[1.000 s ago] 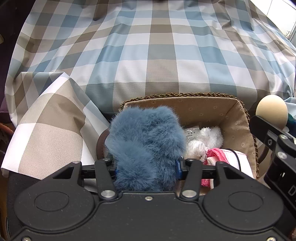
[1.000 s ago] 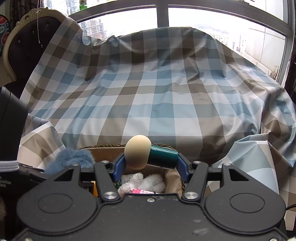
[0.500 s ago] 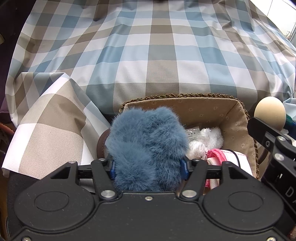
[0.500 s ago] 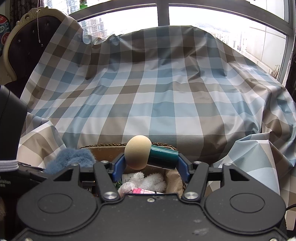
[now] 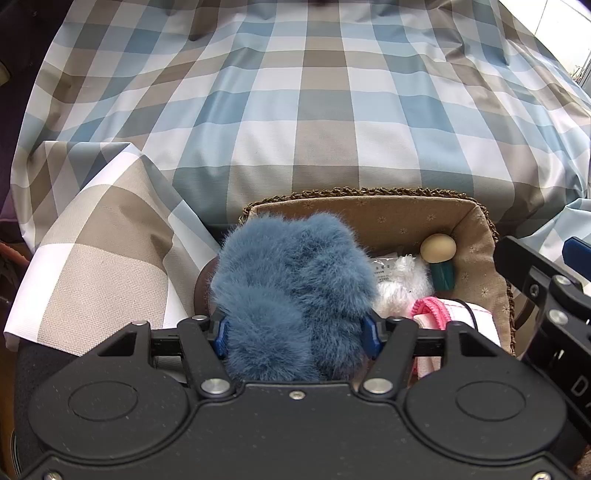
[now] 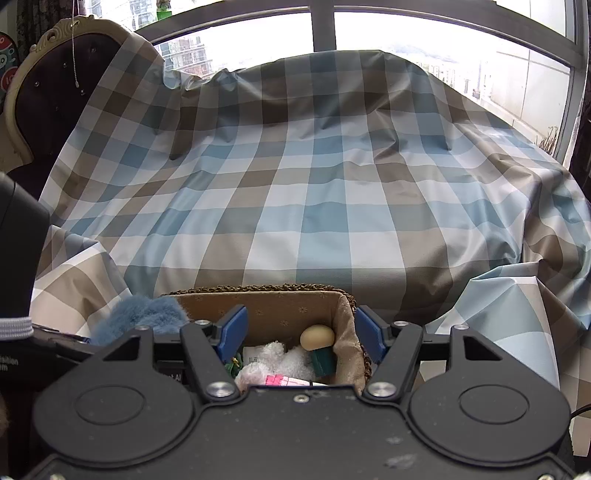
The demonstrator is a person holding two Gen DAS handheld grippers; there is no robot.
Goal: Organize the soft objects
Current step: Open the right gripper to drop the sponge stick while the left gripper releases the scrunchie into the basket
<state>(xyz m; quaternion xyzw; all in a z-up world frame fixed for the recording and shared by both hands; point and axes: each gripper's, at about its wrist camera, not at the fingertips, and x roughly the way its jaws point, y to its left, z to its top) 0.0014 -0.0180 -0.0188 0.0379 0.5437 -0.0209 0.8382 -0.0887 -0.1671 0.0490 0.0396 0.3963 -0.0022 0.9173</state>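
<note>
1. We see the left tongs [image 5: 295, 334] nearest the left wrist camera. Their jaws are opening, with the blue furry plush [image 5: 295, 291] between the blue pads [image 5: 221, 332]. The fur still reaches both pads, so the plush is still gripped.
2. We see the right tongs [image 6: 297, 332] nearest the right wrist camera. Their jaws are opening and stand spread, with nothing between the blue pads [image 6: 232, 330].
3. Just beyond both tongs stands the fabric-lined woven basket [image 5: 480, 266]. The blue furry plush sits over its left part.
4. Inside the basket, right of the plush, we see a white fluffy toy [image 5: 404, 284] with a paper label touching it.
5. Nearer the camera, a pink-and-white fabric item [image 5: 443, 314] lies beside the white toy.
6. A makeup sponge with a beige head and teal base [image 5: 439, 258] lies in the far right corner of the basket, against the lining and touching the white toy.
7. Behind the basket, a blue, brown and white checked cloth [image 6: 314, 203] covers a large raised surface.
8. Farthest, we see a window [image 6: 406, 29] and, at the left, a chair with an ornate frame [image 6: 37, 92].
</note>
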